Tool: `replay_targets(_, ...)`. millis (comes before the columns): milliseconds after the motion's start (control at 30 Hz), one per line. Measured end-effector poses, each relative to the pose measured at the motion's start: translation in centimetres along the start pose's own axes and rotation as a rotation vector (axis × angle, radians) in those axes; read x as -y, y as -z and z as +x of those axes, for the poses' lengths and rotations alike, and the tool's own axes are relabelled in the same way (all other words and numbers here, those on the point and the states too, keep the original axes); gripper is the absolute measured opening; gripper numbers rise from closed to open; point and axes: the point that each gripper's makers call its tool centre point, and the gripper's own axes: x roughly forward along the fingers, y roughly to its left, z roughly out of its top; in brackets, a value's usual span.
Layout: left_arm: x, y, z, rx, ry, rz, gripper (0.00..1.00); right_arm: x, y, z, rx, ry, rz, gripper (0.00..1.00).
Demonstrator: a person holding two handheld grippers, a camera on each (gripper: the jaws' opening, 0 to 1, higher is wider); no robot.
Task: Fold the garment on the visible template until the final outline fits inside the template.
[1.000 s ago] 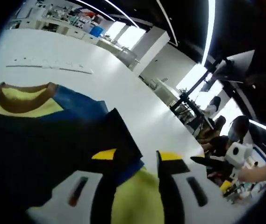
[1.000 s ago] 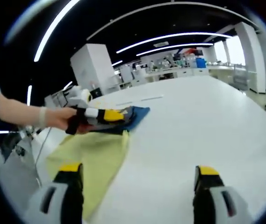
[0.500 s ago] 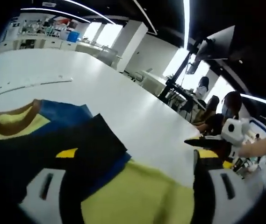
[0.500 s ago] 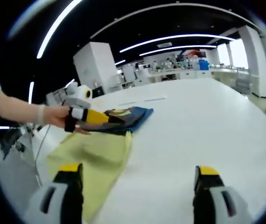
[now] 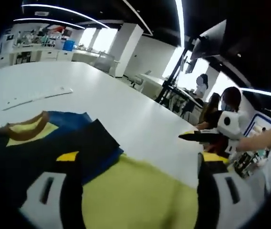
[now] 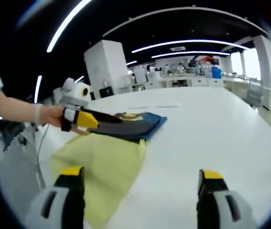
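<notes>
left tool point(image 6: 104, 116) jaws spread wide, over navy shirt point(image 5: 40, 148) | right tool point(image 6: 140, 191) jaws wide, holding nothing | shirt flat on white surface point(image 6: 211, 129), edge touching yellow template point(image 6: 102, 164)

1 garment point(image 6: 128, 125), 1 yellow sheet point(image 6: 102, 169), 2 claws — left point(image 5: 135, 188), right point(image 6: 137, 191), 1 tabletop point(image 6: 206, 138).

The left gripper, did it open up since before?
Yes. The left gripper's jaws stand wider apart over the yellow cloth than a second ago.
</notes>
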Motion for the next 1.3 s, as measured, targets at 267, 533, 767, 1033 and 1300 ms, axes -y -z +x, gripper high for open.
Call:
replay_targets(267, 0.1, 1.9, -5.7, 0.024, -0.064, -0.009, 0.98, -2.1, -1.3, 0.2, 0.013, -0.033, -0.070, 1.00)
replay_targets(533, -0.2, 4.0, -11.8, 0.047, -0.149, -0.022, 0.96, -6.1, -0.4, 0.9, -0.049, -0.112, -0.224, 1.00)
replay_targets(767, -0.6, 7.9, -17.1, -0.049, -0.209, 0.021, 0.92, -8.4, 2.0, 1.2, -0.116, -0.172, -0.326, 1.00)
replay_targets(1033, 0.6, 14.0, -22.5, -0.228, -0.278, 0.046, 0.91, -8.9, 5.5, 0.6, -0.211, -0.193, -0.482, 1.00)
replay_targets(1300, -1.6, 17.4, -25.6, -0.243, -0.346, -0.061, 0.84, -8.8, 6.9, 0.0, -0.235, -0.190, -0.447, 0.98)
